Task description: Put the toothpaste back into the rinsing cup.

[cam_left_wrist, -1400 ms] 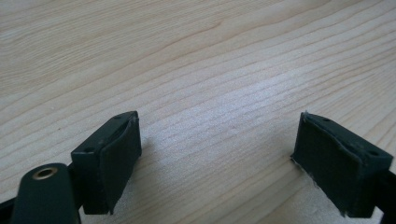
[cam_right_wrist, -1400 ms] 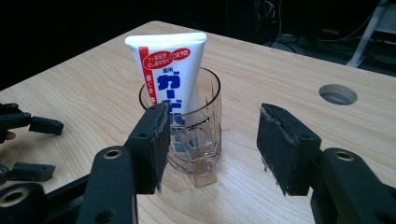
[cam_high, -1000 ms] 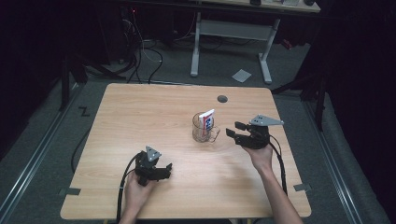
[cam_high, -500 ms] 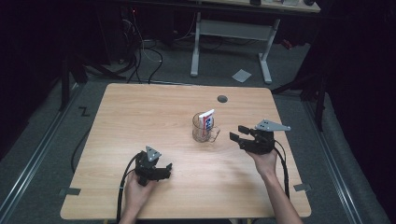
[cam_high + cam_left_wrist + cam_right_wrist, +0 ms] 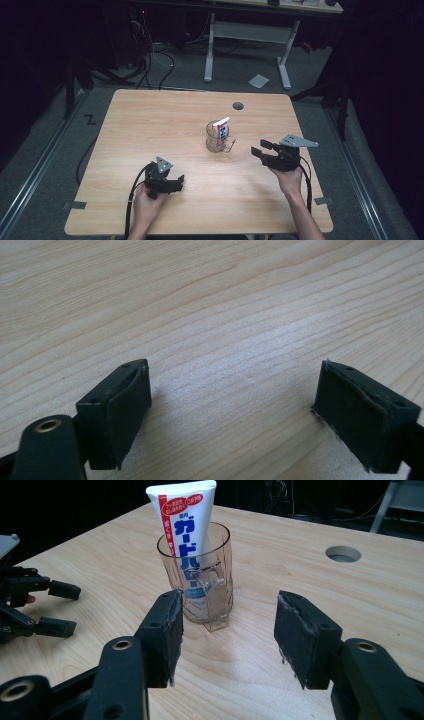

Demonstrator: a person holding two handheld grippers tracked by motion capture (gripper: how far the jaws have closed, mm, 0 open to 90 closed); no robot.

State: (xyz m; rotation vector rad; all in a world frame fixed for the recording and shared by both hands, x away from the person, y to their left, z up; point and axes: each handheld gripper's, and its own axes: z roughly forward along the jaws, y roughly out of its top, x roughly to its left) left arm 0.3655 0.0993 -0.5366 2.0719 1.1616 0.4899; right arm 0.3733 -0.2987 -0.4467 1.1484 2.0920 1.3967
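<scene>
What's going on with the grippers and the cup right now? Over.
Left gripper open, low over bare table. Right gripper open, facing the clear cup, not touching. Toothpaste tube standing in cup. Nothing between gripper and cup.

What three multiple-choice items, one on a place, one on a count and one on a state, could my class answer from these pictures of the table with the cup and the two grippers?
1. Where is the toothpaste tube?
A. Flat on the table
B. Standing in the clear cup
C. Between the left gripper's jaws

2. How many round holes does the table top have?
A. None
B. One
C. Three

3. How do the jaws of the right gripper stand?
A. Open, nothing between them
B. Shut on the cup
C. Shut on the tube

Answers:
1 B: the tube rises out of the cup's mouth.
2 B: a single hole lies beyond the cup.
3 A: bare wood shows between the pads, short of the cup.
</scene>
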